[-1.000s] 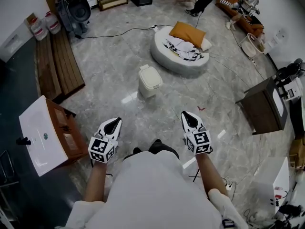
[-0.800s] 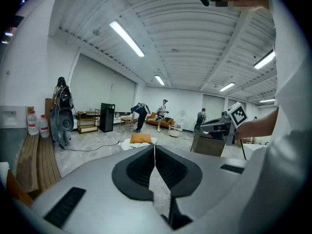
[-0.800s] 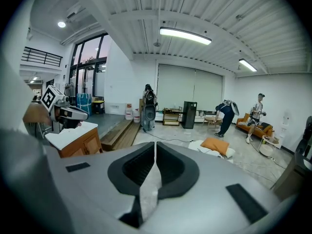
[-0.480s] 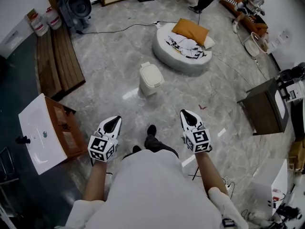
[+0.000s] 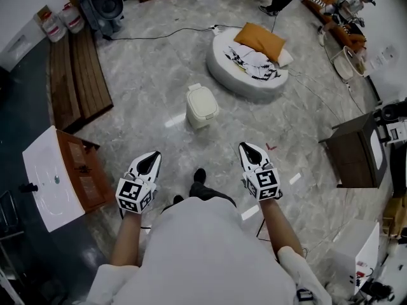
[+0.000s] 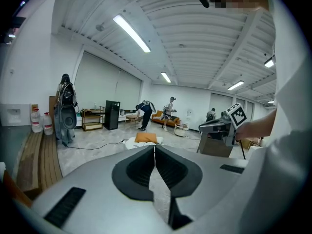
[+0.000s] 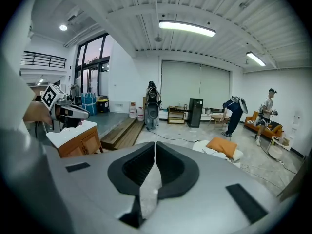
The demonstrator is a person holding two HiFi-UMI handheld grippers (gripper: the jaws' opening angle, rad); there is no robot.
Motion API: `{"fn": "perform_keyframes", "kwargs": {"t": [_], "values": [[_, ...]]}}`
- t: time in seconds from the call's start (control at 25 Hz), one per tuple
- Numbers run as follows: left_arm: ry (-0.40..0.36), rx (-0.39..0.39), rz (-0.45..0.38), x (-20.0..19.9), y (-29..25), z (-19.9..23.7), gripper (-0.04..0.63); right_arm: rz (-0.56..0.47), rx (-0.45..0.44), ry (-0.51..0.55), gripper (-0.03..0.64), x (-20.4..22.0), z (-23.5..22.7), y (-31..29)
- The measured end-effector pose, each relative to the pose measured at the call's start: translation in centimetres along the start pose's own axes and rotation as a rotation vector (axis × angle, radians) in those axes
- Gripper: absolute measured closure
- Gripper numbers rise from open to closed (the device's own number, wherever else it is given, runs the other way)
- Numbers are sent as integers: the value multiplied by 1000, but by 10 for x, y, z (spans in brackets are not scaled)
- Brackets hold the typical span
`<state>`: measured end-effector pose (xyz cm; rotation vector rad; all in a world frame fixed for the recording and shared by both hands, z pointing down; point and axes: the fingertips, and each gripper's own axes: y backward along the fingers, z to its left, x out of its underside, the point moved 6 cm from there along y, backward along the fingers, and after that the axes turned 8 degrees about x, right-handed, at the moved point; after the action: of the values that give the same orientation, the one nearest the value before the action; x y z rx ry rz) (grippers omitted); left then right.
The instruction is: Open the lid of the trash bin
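Note:
The trash bin (image 5: 201,105) is a small cream bin with its lid down, standing on the grey marble floor in the head view. My left gripper (image 5: 151,156) is held out at the lower left and my right gripper (image 5: 248,147) at the lower right. Both point toward the bin, well short of it and apart from it. In the left gripper view the left gripper (image 6: 154,147) has its jaws meeting with nothing between them. The right gripper (image 7: 155,144) in its own view is shut and empty too. The bin shows in neither gripper view.
A round white floor cushion (image 5: 236,75) with an orange pillow (image 5: 263,40) lies behind the bin. A white-topped wooden cabinet (image 5: 54,176) stands at the left and a dark cabinet (image 5: 353,151) at the right. Wooden planks (image 5: 73,75) and a black cable (image 5: 159,33) lie further back.
The person has stepped forward, and a shoe now shows between the grippers. Both grippers travelled along with the person, still shut. The bin's lid stays down.

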<state>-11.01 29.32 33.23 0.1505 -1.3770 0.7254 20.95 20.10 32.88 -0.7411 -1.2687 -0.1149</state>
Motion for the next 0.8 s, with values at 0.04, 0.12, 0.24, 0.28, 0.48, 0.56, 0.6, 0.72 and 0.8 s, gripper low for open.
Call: {"fn": "perform_keyframes", "kwargs": {"t": [0.04,0.12,0.24,0.28,0.48,0.56,0.6,0.72,0.8], "values": [[3,-3,1,-2,-6,2,574,-2,-4,1,583,-2,-6,-6],[4,-8,3,-7,-19,5,574,-3,-12,0,582,-5,-19,-18],[-2,-18,6,-16,-36,8,574,1,-27,-5,583,-8,-36,-34],[-4,-23,6,-18,-42,9,574,3,-33,-4,582,-9,-41,-39],[-5,-44,16,-24,-66,14,574,11,-72,20,582,-9,-59,-64],[-6,-52,23,-26,-76,13,574,12,-88,26,581,-9,-67,-72],[-8,-56,26,-27,-81,12,574,13,-96,27,582,-8,-71,-75],[-8,-69,32,-29,-94,10,574,17,-117,26,583,-6,-83,-86],[0,-78,32,-29,-100,9,574,20,-129,24,582,-4,-87,-92]]}}
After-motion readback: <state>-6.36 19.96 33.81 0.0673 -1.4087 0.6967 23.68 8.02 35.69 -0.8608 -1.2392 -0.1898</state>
